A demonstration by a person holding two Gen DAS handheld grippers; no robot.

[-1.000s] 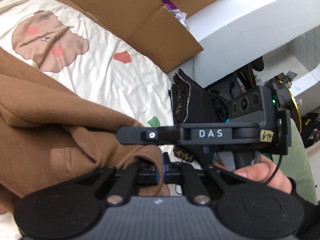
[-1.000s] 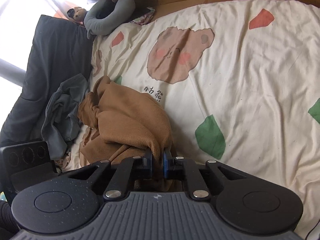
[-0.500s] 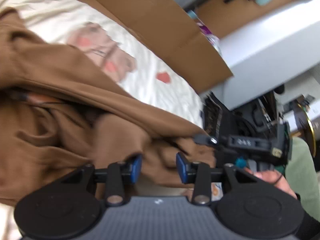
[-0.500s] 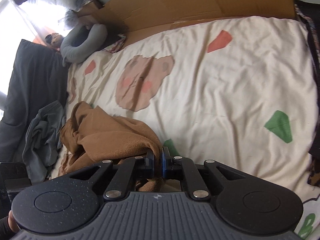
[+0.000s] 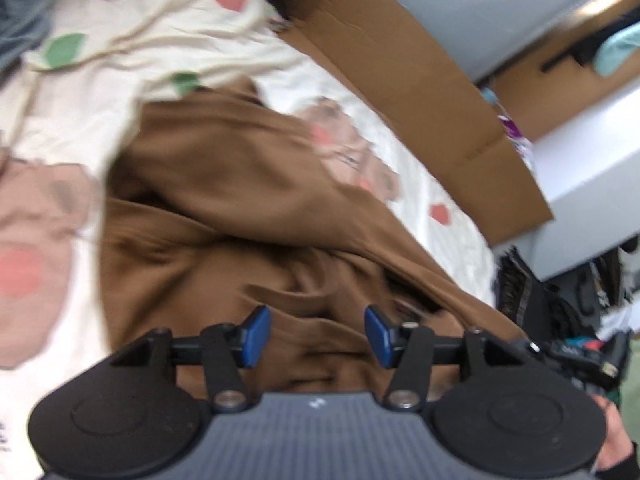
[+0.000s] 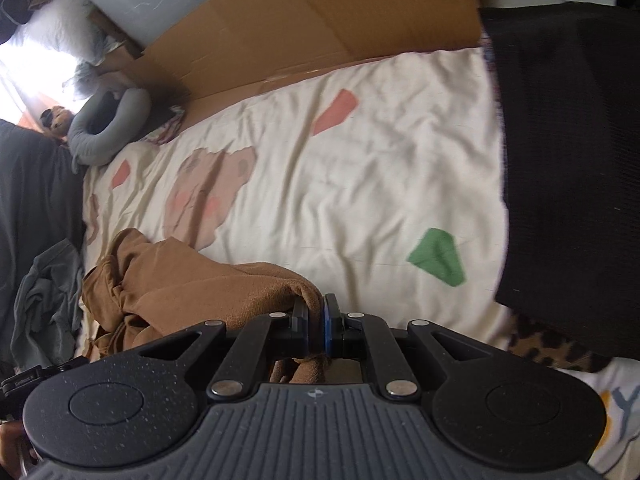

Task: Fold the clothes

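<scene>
A brown fleece garment (image 5: 248, 200) lies crumpled on the cream bedsheet (image 5: 120, 40) printed with bears and coloured patches. My left gripper (image 5: 316, 334) hovers over its folds with jaws still opening; the blue pads (image 5: 256, 334) press on nothing. In the right wrist view the same brown garment (image 6: 180, 280) bunches at the lower left, and my right gripper (image 6: 318, 326) is shut on an edge of it, stretching the cloth away from the heap. The right gripper's body shows at the left wrist view's right edge.
Flattened cardboard (image 6: 320, 12) lines the bed's far side against a grey wall. A black garment over leopard-print cloth (image 6: 568, 160) lies at the right end of the bed. Grey clothes (image 6: 44, 300) and a grey neck pillow (image 6: 108, 128) lie at the left.
My left gripper let go of the brown garment and its jaws spread apart while it swung across the heap. The right gripper, still clamped, pulled its edge of the garment sideways along the sheet.
</scene>
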